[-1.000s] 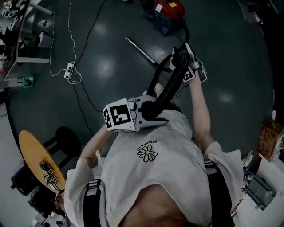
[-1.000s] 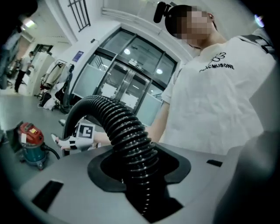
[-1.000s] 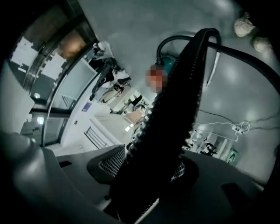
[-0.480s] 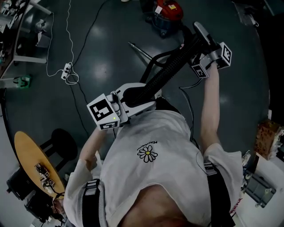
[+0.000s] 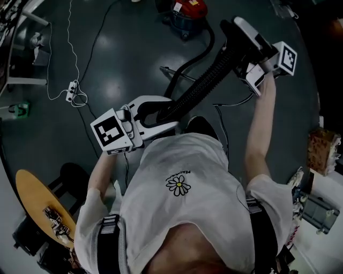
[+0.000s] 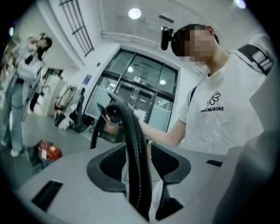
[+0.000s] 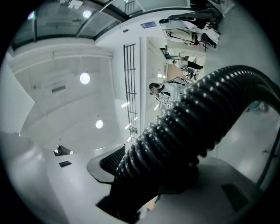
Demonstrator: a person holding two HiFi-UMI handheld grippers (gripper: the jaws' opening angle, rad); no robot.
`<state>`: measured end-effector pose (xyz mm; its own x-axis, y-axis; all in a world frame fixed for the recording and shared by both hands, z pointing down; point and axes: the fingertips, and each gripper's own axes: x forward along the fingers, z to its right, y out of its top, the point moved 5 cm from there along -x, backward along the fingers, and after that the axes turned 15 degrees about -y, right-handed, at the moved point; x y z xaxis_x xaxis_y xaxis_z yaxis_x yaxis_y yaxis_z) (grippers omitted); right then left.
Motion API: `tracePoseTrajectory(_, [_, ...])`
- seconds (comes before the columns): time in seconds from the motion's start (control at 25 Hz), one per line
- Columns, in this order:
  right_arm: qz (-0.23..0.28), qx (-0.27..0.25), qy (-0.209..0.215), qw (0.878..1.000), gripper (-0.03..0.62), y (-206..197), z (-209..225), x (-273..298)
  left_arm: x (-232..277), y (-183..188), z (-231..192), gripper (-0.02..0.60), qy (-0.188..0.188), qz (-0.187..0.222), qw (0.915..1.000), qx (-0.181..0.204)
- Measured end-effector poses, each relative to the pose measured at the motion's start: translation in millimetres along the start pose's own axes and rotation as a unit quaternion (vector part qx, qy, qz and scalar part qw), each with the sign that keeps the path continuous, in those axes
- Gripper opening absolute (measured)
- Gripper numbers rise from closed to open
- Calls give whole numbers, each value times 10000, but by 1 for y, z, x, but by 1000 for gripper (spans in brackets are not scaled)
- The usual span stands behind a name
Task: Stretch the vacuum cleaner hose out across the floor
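2 claws share the hose (image 5: 203, 85), and over the last second the gap between them has widened. The right claw (image 5: 236, 32) has risen and rolled over, out at the end of a raised arm, while the left claw (image 5: 161, 112) has slid out to the person's left in front of the chest. The length between them now runs as 1 nearly straight diagonal, so the slack is coming out. That is progress, I judge, though this stretch hangs in the air and is not yet laid on the floor (image 5: 123, 48).

Both claws are closed on the hose. The left claw's dark textured pads sit against its sides, and the right claw stands fairly wide because the tube fills its gap.

The hose is black, round and closely ribbed, with a dull sheen on each ridge. It looks flexible. A darker length curves back toward the red vacuum cleaner (image 5: 187, 10) standing on the smooth, glossy floor.
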<state>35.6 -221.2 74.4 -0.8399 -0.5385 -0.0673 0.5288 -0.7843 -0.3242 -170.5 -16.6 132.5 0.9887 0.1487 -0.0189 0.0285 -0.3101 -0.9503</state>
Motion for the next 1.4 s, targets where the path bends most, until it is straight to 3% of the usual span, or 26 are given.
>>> tracePoseTrajectory(0.08, [-384,-698,-468,9957,255,-15,-1,-1,-13,22,5,169,441,769,9954,353])
tracePoseTrajectory(0.16, [-873,-1343,-677,9848,255,-46,-2,-3,-31,45,-5,169,841,1894,9783,98])
tracePoseTrajectory(0.2, [-1099,-1597,-651,9789,255,-64,-4,-5,-35,49,-17,169,978,2267,9688,-208])
tracePoseTrajectory(0.28, [-1435,-2061,-415,9671,255,-102,-17,-19,-24,38,-48,169,1095,2545,9556,-1004])
tracePoseTrajectory(0.36, [-1802,-2547,-54,9500,255,-141,-41,-40,10,16,-70,169,663,2604,9428,-1975])
tracePoseTrajectory(0.4, [-2029,-2761,148,9394,255,-162,-53,-50,31,7,-73,169,175,2708,9299,-2483])
tracePoseTrajectory(0.44, [-2283,-2982,310,9263,255,-182,-61,-61,52,2,-72,169,-378,2903,9094,-2954])
tracePoseTrajectory(0.52, [-2762,-3400,412,8980,255,-218,-60,-86,88,-2,-67,170,-1273,3475,8553,-3626])
tracePoseTrajectory(0.56, [-2909,-3544,363,8879,255,-232,-52,-101,104,-1,-63,170,-1517,3700,8348,-3783])
tracePoseTrajectory(0.6, [-2987,-3664,261,8808,255,-245,-43,-117,119,-2,-57,170,-1617,3777,8266,-3846])
tracePoseTrajectory(0.64, [-3007,-3774,139,8758,255,-256,-36,-134,135,-5,-51,170,-1604,3681,8303,-3865])
tracePoseTrajectory(0.68, [-2977,-3849,50,8736,255,-265,-31,-150,149,-10,-45,172,-1526,3462,8399,-3892])
tracePoseTrajectory(0.72, [-2903,-3858,33,8757,255,-270,-30,-162,161,-17,-41,172,-1418,3213,8482,-3964])
tracePoseTrajectory(0.8, [-2690,-3754,148,8868,255,-274,-35,-173,173,-32,-42,200,-1211,2823,8519,-4241])
tracePoseTrajectory(0.88, [-2540,-3816,217,8885,255,-275,-41,-177,180,-41,-43,202,-1256,2592,8436,-4531])
tracePoseTrajectory(0.92, [-2531,-3958,193,8826,255,-279,-43,-182,187,-44,-39,202,-1437,2554,8332,-4689])
tracePoseTrajectory(1.0, [-2598,-4302,89,8645,255,-292,-44,-200,205,-48,-23,202,-1953,2572,8041,-4992])
tracePoseTrajectory(1.08, [-2703,-4529,30,8496,255,-300,-44,-218,219,-51,-10,202,-2297,2604,7841,-5144])
tracePoseTrajectory(1.16, [-2814,-4617,23,8412,255,-303,-43,-230,227,-53,-2,202,-2382,2638,7795,-5158])
tracePoseTrajectory(1.32, [-2845,-4623,91,8398,255,-303,-46,-238,227,-51,4,202,-2378,2769,7834,-5031])
tracePoseTrajectory(1.4, [-2935,-4681,-3,8335,255,-301,-38,-234,220,-44,-2,202,-2394,3039,7776,-4956])
